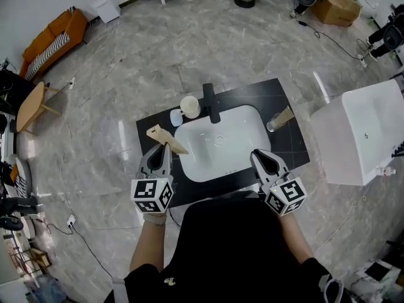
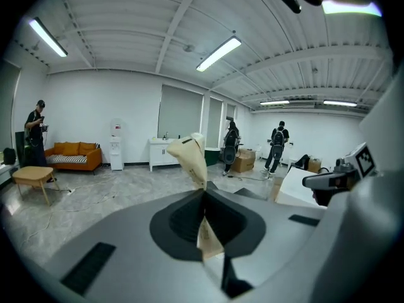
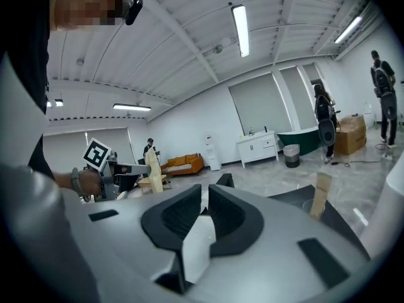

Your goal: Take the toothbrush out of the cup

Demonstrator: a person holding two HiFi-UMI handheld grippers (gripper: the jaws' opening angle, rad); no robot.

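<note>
Left gripper [image 2: 203, 193] is seen shut tight on the toothbrush [image 2: 188, 156], a beige paper-wrapped stick pinched at the very tips of the jaws. No gap is visible between the pads other than the wrapper itself. The toothbrush is gripped partway along its length: in the left gripper view the longer part rises above the jaws and leans slightly left, with its top end bent over, and a short end is seen below the pinch, inside the hollow between the jaws. Its long axis is set across the line along which the gripper points, not along it. From the head view the same stick is seen lying crosswise at the gripper tip, one end up-left and the other down-right. It is held in the air, clear of the cup [image 1: 190, 106], which stands well ahead of the left gripper, just left of the black faucet [image 1: 211, 103] on the dark counter [image 1: 287, 100]. A small pale-blue item [image 1: 176, 117] is seen just beside the cup, on the gripper's side of it. The toothbrush's down-right end is over the left edge of the white sink [image 1: 218, 145]. Right gripper [image 3: 205, 208] is seen with jaws drawn together to a thin slit and nothing between them. Ahead of it and slightly right, a glass [image 1: 274, 125] with a second wrapped stick [image 1: 285, 114] is seen, apart from the jaws.
</note>
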